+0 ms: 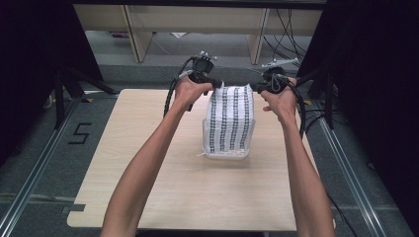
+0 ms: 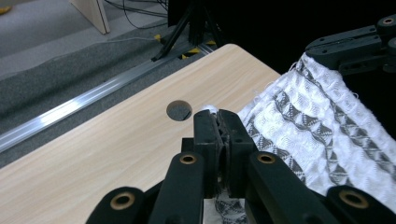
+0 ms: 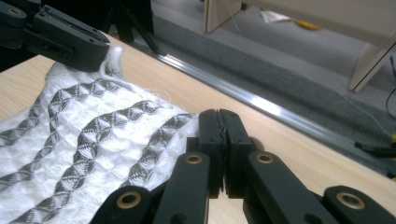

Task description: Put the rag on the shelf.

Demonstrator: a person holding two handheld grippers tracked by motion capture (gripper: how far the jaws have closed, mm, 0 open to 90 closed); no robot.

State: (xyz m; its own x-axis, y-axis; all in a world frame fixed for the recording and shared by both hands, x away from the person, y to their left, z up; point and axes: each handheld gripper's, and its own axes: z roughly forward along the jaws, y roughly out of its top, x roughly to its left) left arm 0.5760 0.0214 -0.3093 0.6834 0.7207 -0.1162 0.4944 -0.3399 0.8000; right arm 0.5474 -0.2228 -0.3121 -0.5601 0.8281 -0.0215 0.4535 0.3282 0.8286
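The cloth [image 1: 230, 121], white with dark patterned stripes, hung above the middle of the table [image 1: 148, 197], held up by its two top corners, with its lower edge resting folded on the table surface. The left gripper [image 1: 213, 83] was closed on the top left corner of the cloth; in the left gripper view its fingers [image 2: 219, 133] were pressed together with a tuft of fabric pinched at their tips. The right gripper [image 1: 255, 87] was closed on the top right corner; in the right gripper view its fingers [image 3: 219, 135] met with the cloth edge trapped between them. The top edge of the cloth ran straight from one gripper to the other, across the table, and the stripes ran downward from that edge. Each gripper sat at its own end of the edge, so neither was nearer the cloth than the other. The cloth lay between the fingers and below them, so any following lay-down or fold would probably require both hands to move together. A round hole [image 2: 179, 110] in the table lay beyond the left gripper. A figure "5" [image 1: 80, 133] was marked on the floor left of the table. No label was visible on the cloth.
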